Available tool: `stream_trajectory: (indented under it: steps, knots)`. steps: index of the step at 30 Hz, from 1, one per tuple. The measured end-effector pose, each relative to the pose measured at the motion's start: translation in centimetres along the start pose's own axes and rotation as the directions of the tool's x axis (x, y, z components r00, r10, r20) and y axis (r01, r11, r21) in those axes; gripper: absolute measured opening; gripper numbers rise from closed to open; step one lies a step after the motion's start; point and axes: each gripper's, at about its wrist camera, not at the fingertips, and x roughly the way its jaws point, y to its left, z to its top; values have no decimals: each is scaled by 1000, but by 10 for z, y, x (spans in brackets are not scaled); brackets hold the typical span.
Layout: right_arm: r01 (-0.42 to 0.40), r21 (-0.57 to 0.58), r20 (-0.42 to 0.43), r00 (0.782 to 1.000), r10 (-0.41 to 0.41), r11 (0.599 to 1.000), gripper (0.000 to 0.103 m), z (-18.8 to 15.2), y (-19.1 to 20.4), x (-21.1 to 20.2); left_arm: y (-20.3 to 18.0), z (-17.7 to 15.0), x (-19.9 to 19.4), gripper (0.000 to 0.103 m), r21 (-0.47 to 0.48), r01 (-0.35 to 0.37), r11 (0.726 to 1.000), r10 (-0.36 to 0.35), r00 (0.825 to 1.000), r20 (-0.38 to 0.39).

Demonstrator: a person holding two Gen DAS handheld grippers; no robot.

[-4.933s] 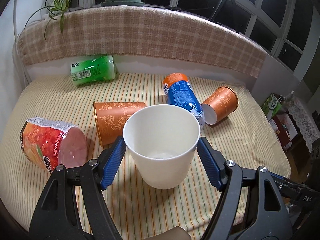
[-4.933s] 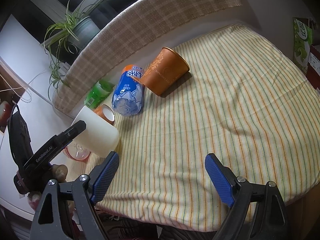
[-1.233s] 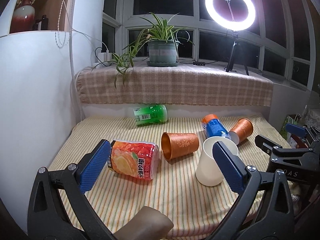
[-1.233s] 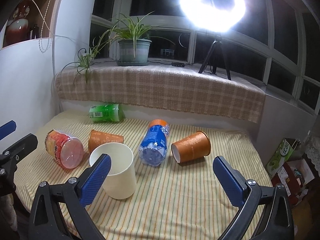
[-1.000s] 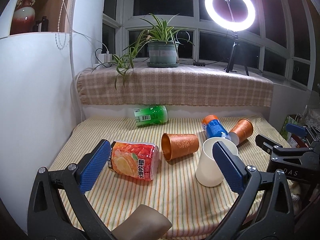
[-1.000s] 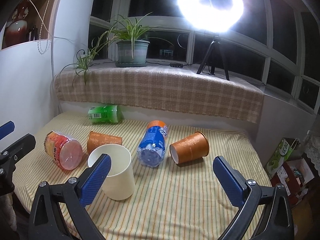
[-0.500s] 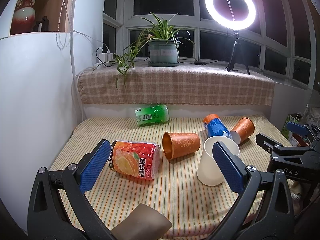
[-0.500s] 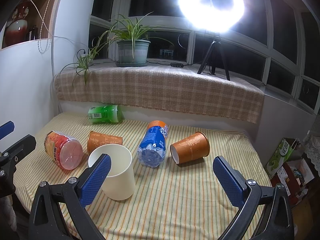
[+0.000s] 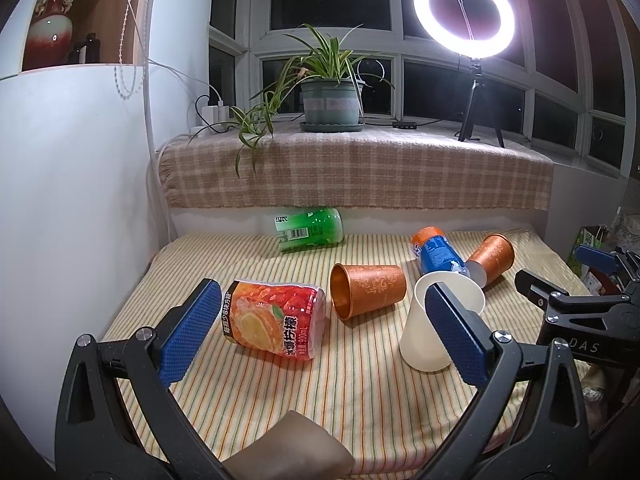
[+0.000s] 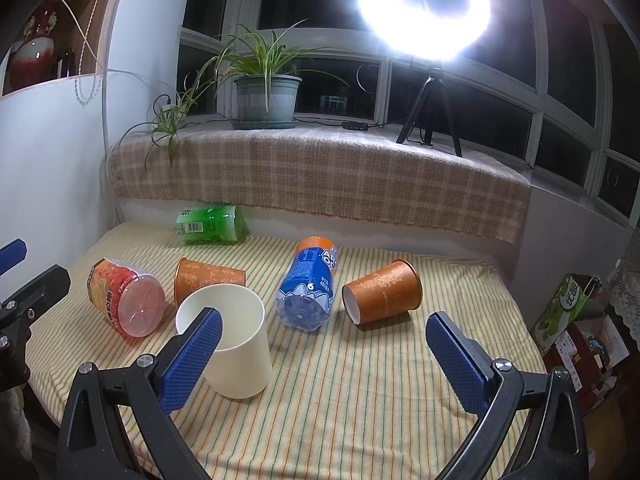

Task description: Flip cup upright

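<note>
A cream paper cup (image 9: 428, 332) stands upright, mouth up, on the striped tablecloth (image 9: 280, 392); it also shows in the right wrist view (image 10: 236, 344). Two orange cups lie on their sides, one in the middle (image 9: 368, 290) (image 10: 208, 276) and one at the right (image 9: 492, 258) (image 10: 384, 292). My left gripper (image 9: 324, 332) is open and empty, held back from the table. My right gripper (image 10: 326, 354) is open and empty, also held back; its body shows in the left wrist view (image 9: 576, 312).
A red-orange bottle (image 9: 272, 322), a blue bottle (image 9: 438, 256) and a green bottle (image 9: 310, 230) lie on their sides on the cloth. A plaid-covered ledge (image 9: 352, 176) with a potted plant (image 9: 328, 100) and a ring light (image 9: 464, 12) stands behind. A white wall (image 9: 72, 200) is at left.
Since 4.9 s ago my left gripper has let go of the cream cup and both grippers have pulled back and levelled. Over the last second almost nothing has moved.
</note>
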Motion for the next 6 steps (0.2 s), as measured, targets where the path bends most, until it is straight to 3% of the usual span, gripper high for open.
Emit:
stream_trajectory:
  steps: [6]
  knots:
    - [1,4,0,1000,-1,1000,103,0,-1,1,1,-1,-1,103,-2,-13,1000,13,1000,7]
